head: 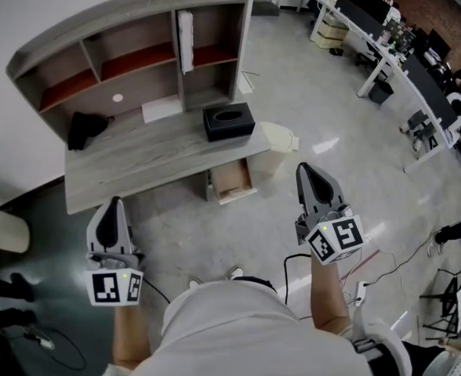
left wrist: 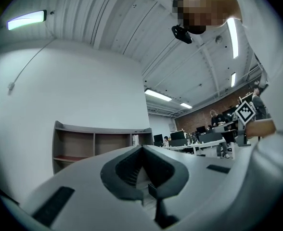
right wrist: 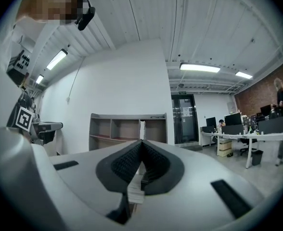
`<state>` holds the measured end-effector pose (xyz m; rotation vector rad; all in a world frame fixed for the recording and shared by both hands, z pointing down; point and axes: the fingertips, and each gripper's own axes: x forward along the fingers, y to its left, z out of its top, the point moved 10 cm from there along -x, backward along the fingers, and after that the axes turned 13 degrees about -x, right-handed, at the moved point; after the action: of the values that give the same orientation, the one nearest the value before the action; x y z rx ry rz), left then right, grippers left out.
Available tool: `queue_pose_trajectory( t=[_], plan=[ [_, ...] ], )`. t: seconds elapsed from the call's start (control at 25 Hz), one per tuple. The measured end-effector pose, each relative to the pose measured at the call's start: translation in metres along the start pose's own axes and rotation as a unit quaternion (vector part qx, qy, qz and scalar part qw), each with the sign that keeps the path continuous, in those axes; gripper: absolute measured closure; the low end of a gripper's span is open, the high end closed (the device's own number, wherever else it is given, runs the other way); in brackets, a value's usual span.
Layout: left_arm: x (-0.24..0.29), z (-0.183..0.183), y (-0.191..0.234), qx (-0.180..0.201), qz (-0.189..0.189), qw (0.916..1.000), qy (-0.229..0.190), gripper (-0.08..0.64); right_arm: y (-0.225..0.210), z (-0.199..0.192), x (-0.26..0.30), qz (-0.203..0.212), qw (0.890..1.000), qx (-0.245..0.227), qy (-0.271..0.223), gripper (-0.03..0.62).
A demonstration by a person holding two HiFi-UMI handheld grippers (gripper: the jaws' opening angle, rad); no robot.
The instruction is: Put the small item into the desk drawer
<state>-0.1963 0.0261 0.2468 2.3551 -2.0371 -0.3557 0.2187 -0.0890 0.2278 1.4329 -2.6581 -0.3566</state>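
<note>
Two closed tongs, left (head: 114, 204) and right (head: 306, 168), face one seemingly open drawer (head: 232, 180).

A grey wooden surface (head: 152, 151) stands against the white wall (head: 27, 6), with a grey wooden shelf unit (head: 128, 34) along its back edge. On the surface, a black rectangular tissue box (head: 229, 121) sits at the right end and a black crumpled bundle (head: 87, 128) at the left. A white paper sheet (head: 161, 110) lies between them, nearer the shelves. An open wooden drawer (head: 232, 180) juts out under the right end, below the box. A white bin (head: 277, 139) stands just right of the surface.
</note>
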Motion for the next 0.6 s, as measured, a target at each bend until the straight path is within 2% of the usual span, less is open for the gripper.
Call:
queue_pose_trajectory(
  t=[0.2, 0.6],
  plan=[
    [-0.014, 0.005, 0.003, -0.009, 0.02, 0.9998, -0.002, 0.542, -0.006, 0.013, -0.013, -0.013, 1.0, -0.027, -0.006, 0.57],
    [-0.025, -0.002, -0.012, -0.033, 0.031, 0.9989, 0.008, 0.541, -0.021, 0.018, -0.058, -0.049, 0.998, -0.023, -0.015, 0.571]
  ],
)
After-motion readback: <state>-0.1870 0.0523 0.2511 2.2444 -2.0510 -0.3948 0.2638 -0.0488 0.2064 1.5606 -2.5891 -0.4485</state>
